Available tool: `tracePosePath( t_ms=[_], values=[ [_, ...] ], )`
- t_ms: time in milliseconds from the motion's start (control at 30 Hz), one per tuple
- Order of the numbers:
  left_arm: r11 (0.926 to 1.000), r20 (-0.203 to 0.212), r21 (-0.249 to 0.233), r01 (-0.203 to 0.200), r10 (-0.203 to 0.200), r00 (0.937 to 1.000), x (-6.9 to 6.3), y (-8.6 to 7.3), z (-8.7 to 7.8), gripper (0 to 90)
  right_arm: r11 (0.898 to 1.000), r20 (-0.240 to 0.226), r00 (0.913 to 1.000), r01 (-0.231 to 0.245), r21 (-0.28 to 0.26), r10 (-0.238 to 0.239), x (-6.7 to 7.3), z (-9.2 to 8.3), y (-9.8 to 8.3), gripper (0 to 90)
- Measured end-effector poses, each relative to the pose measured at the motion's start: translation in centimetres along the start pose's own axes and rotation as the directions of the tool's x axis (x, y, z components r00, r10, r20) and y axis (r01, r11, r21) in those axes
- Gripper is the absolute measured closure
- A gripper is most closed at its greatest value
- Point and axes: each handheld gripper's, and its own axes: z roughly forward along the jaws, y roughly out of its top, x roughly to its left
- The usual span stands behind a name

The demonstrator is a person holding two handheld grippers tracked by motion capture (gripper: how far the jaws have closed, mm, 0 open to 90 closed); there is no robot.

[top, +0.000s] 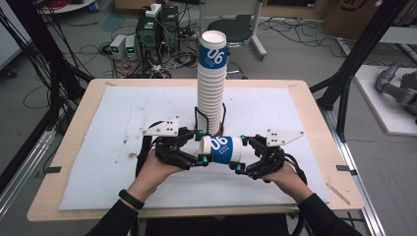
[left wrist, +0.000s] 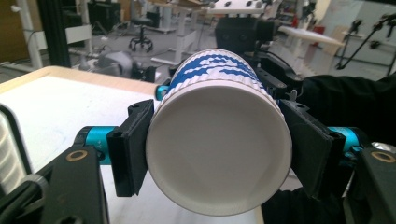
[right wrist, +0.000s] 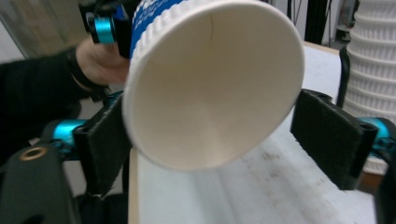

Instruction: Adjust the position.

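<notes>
A white paper cup with a blue band [top: 221, 149] lies on its side in the air between both grippers, just in front of a tall stack of the same cups [top: 212, 78]. My left gripper [top: 202, 146] is shut on the cup's base end; its pads [left wrist: 133, 149] press both sides of the cup's closed bottom [left wrist: 218, 149]. My right gripper [top: 242, 153] stands open around the rim end. In the right gripper view the cup's mouth [right wrist: 210, 88] faces the camera. One pad [right wrist: 105, 144] is against the cup and the other pad [right wrist: 329, 135] stands apart from it.
The stack stands in a black wire holder [top: 197, 118] on a white mat [top: 123, 118] that covers the wooden table [top: 74, 128]. The stack rises at the right edge [right wrist: 373, 56] of the right gripper view. Cables and computers lie on the floor beyond the table.
</notes>
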Motion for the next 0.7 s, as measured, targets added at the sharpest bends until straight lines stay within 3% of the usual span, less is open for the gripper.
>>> tracePosePath(
  t_ms=[233,467,600,700],
  values=[
    [0.9999,0.014,0.014,-0.002,0.001,0.9999,-0.01,-0.43,0.55,30.1,1.0,-0.01,0.9999,-0.003,0.006,0.004,0.07,0.17,0.0,15.5],
    [0.9963,0.025,0.084,0.015,-0.017,0.9995,-0.06,-0.35,0.64,29.4,0.999,-0.031,0.9993,0.023,0.045,-0.021,0.05,-0.06,0.1,18.4],
    [0.9817,0.008,0.191,-0.006,0.004,1.0,-0.29,-0.09,0.95,25.2,0.996,-0.031,0.9985,0.048,0.081,-0.046,0.01,0.05,0.01,20.1],
    [0.9611,0.007,0.275,-0.028,0.027,0.9996,-0.45,0.01,1.15,23.3,0.989,-0.03,0.9971,0.072,0.13,-0.069,0.18,0.27,-0.09,21.1]
  ],
)
